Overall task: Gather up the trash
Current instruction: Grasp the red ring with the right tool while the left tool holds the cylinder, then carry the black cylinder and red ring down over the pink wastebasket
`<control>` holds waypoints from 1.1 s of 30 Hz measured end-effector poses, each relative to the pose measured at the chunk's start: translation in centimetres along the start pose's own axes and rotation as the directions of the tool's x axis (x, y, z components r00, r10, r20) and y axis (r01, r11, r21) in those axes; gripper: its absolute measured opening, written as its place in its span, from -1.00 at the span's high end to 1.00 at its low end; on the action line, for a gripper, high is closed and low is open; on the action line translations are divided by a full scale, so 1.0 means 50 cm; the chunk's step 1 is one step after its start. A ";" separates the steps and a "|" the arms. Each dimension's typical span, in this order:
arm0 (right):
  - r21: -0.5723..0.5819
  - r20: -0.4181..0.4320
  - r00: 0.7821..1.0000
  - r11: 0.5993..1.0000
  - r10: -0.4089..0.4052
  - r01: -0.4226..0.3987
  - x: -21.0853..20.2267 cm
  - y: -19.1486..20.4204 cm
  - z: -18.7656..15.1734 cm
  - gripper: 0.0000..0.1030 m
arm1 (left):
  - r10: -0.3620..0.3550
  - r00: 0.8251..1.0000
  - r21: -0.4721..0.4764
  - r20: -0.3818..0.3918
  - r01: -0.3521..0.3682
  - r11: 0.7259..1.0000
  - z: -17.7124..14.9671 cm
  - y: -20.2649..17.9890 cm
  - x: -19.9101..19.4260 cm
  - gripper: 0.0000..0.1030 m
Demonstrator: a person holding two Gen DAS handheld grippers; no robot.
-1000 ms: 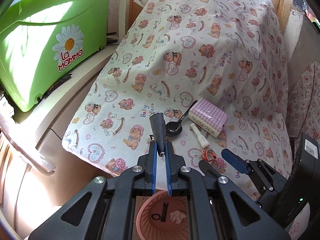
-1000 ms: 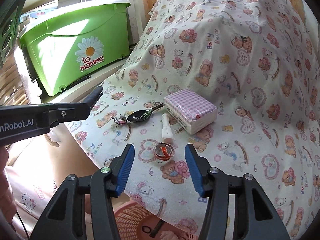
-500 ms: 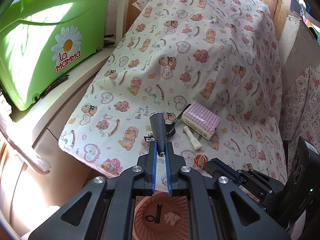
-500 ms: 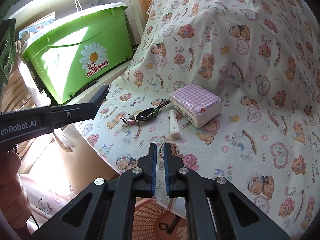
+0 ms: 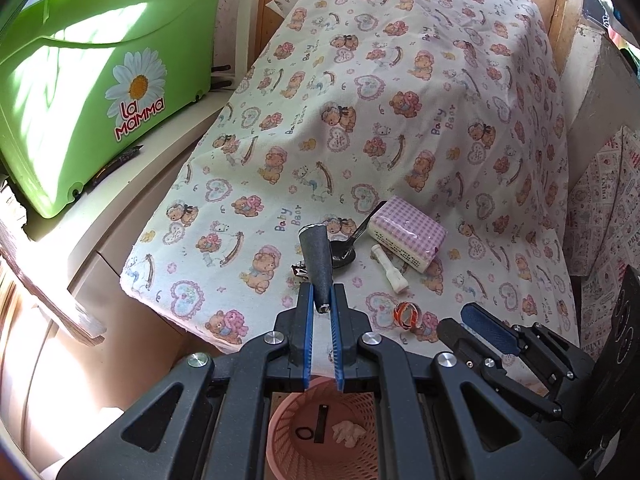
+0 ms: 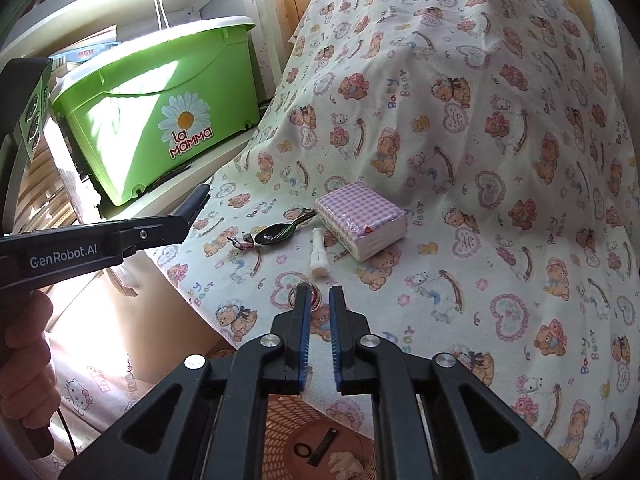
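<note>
While your table (image 5: 400, 92) lies under its teddy-bear cloth, a green tub (image 5: 80, 92) sits off to its left and a pink basket (image 5: 280, 432) stands below the near edge, holding a scrap of paper, a dark strip and a ring. On the cloth rest a checked tissue pack (image 5: 406, 236), a black spoon (image 5: 346, 252) and a white plug (image 5: 390, 272). Your left gripper (image 5: 320, 308) is pinched onto a dark cone (image 5: 318, 266). Your right gripper (image 6: 318, 304) stands nearly closed around the small red-and-white wrapper (image 6: 315, 298) near the table's edge; whether it grips is unclear.
</note>
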State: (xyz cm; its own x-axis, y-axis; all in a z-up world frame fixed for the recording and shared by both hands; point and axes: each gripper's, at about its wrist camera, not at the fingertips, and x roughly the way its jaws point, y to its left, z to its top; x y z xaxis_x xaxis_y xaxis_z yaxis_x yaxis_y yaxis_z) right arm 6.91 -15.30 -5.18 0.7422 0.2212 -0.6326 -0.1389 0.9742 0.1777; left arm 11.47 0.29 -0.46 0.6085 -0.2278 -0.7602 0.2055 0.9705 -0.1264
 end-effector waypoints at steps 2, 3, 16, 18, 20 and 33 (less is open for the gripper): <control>-0.038 0.009 1.000 0.999 -0.006 0.006 0.011 0.017 0.001 -0.07 | 0.005 1.000 -0.010 -0.002 -0.005 1.000 0.001 0.007 0.001 0.85; -0.053 0.004 1.000 0.999 -0.011 0.011 0.019 0.024 0.001 -0.07 | 0.006 1.000 -0.014 -0.002 -0.006 1.000 0.001 0.010 0.001 0.85; -0.164 -0.031 0.986 0.974 -0.161 0.154 0.104 0.065 -0.011 0.36 | 0.004 1.000 -0.042 -0.001 -0.004 0.999 0.010 0.031 -0.004 0.85; -0.172 -0.028 0.987 0.973 -0.160 0.153 0.103 0.068 -0.015 0.62 | 0.002 1.000 -0.041 0.001 -0.002 0.999 0.010 0.029 -0.005 0.85; -0.169 -0.023 0.987 0.974 -0.158 0.152 0.095 0.069 -0.015 0.68 | -0.001 1.000 -0.039 -0.001 0.001 0.999 0.008 0.027 -0.006 0.85; 0.028 0.006 0.999 0.998 0.050 -0.050 -0.037 -0.001 0.013 0.71 | -0.022 1.000 0.020 -0.004 0.022 1.000 -0.005 -0.015 -0.044 0.85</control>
State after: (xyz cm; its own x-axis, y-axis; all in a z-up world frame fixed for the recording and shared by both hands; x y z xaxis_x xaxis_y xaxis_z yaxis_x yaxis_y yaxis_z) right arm 5.98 -15.81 -3.51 0.7383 0.2694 -0.6184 -0.1576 0.9603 0.2303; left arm 9.80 0.08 1.14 0.6011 -0.2484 -0.7596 0.2342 0.9635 -0.1297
